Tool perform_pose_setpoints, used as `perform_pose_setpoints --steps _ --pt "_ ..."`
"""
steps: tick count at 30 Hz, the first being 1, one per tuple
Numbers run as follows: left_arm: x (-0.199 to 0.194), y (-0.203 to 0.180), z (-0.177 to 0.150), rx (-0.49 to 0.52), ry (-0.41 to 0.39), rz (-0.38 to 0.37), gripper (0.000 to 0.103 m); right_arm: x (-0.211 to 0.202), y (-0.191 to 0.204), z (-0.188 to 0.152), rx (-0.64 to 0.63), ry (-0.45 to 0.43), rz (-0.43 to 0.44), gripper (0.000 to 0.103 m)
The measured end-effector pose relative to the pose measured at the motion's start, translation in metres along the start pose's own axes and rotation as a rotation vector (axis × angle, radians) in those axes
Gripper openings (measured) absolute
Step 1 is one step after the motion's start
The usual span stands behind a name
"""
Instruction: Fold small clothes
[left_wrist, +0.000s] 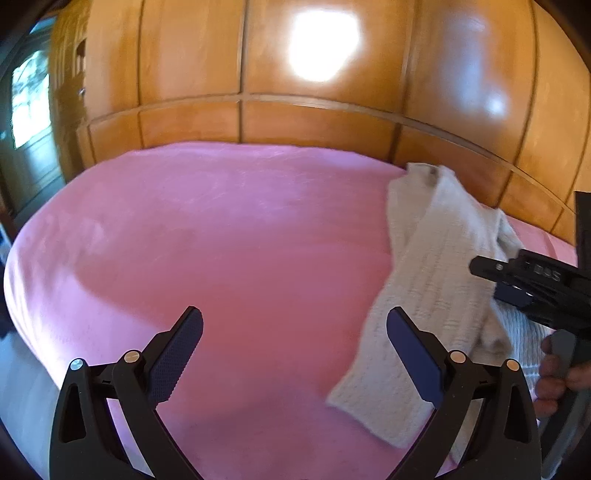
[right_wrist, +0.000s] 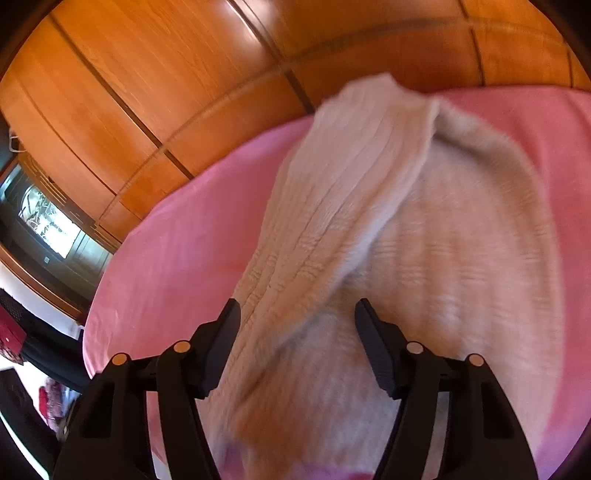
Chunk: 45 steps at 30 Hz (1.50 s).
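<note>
right now, left gripper (left_wrist: 294, 332) spread wide in the lower middle of its frame, nothing between the blue pads (left_wrist: 177, 354), hovering over bare pink bedsheet (left_wrist: 207, 236); cream knitted garment (left_wrist: 428, 266) stretched from the upper right toward the lower right of that frame, partly folded lengthwise, lying on the sheet; right gripper (left_wrist: 517, 280) at the right edge, over the garment, held by a hand (left_wrist: 557, 376)

seen from the right wrist: right gripper (right_wrist: 297, 332) also spread apart, cream knit (right_wrist: 369, 236) filling the frame centre and passing between the open fingers, not pinched; blurred; glossy wooden wardrobe panels (right_wrist: 147, 92) across the top
</note>
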<state>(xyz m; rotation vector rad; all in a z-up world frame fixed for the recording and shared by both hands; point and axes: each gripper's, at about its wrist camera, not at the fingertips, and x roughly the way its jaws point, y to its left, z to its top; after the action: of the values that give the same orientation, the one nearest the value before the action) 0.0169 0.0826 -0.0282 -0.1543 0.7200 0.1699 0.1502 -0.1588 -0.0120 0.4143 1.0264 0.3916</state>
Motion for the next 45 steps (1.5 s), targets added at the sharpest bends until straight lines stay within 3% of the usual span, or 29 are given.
perform_pose_setpoints --steps 1,3,4,9,13,16,20,22,23,24,25,27,33,35,38,40,41,43,45 --pt "0.002 0.004 -0.001 -0.004 0.014 0.002 0.099 0.005 0.004 0.003 -0.009 -0.005 -0.001 0.042" --pt "0.004 0.007 -0.003 0.000 0.026 0.001 0.099 0.007 0.009 0.010 -0.024 -0.021 -0.002 0.014" --pt "0.003 0.007 -0.004 0.005 0.026 0.004 0.099 0.002 0.010 0.014 -0.030 -0.040 0.015 0.009" --pt "0.005 0.010 -0.006 0.014 0.040 -0.027 0.099 -0.058 -0.010 0.031 -0.006 -0.176 0.031 0.006" --pt "0.017 0.005 -0.009 -0.001 0.106 -0.098 0.097 -0.125 -0.054 0.051 0.019 -0.309 -0.072 0.006" --pt "0.021 -0.003 -0.011 0.011 0.134 -0.134 0.097 -0.161 -0.101 0.071 0.053 -0.381 -0.246 0.006" --pt "0.021 -0.019 -0.013 0.054 0.149 -0.200 0.097 -0.181 -0.173 0.103 0.143 -0.396 -0.474 0.006" --pt "0.024 -0.027 -0.013 0.066 0.172 -0.246 0.097 -0.177 -0.203 0.115 0.178 -0.367 -0.537 0.012" --pt "0.026 -0.030 -0.014 0.071 0.186 -0.260 0.097 -0.176 -0.212 0.118 0.190 -0.366 -0.568 0.036" --pt "0.028 -0.032 -0.015 0.071 0.200 -0.271 0.097 -0.177 -0.221 0.119 0.210 -0.375 -0.589 0.070" --pt "0.032 -0.035 -0.016 0.066 0.221 -0.290 0.095 -0.181 -0.225 0.116 0.223 -0.387 -0.599 0.074" --pt "0.040 -0.041 -0.019 0.053 0.282 -0.355 0.080 -0.185 -0.224 0.104 0.225 -0.386 -0.562 0.074" --pt "0.048 -0.069 -0.031 0.068 0.379 -0.526 0.077 -0.152 -0.189 0.037 0.175 -0.195 -0.247 0.076" --pt "0.049 -0.079 -0.034 0.087 0.388 -0.549 0.077 -0.135 -0.181 0.015 0.199 -0.122 -0.122 0.076" --pt "0.048 -0.094 -0.039 0.132 0.389 -0.560 0.069 -0.108 -0.164 -0.011 0.205 -0.052 -0.035 0.074" --pt "0.047 -0.098 -0.040 0.152 0.382 -0.577 0.038 -0.090 -0.154 -0.021 0.221 -0.010 0.004 0.065" --pt "0.050 -0.100 -0.040 0.159 0.392 -0.588 0.012 -0.084 -0.148 -0.023 0.213 -0.002 0.012 0.055" --pt "0.054 -0.097 -0.038 0.139 0.399 -0.594 0.009 -0.082 -0.138 -0.021 0.193 -0.004 0.016 0.037" --pt "0.049 -0.087 -0.028 0.144 0.351 -0.546 0.008 -0.086 -0.132 -0.018 0.177 -0.018 0.000 0.007"
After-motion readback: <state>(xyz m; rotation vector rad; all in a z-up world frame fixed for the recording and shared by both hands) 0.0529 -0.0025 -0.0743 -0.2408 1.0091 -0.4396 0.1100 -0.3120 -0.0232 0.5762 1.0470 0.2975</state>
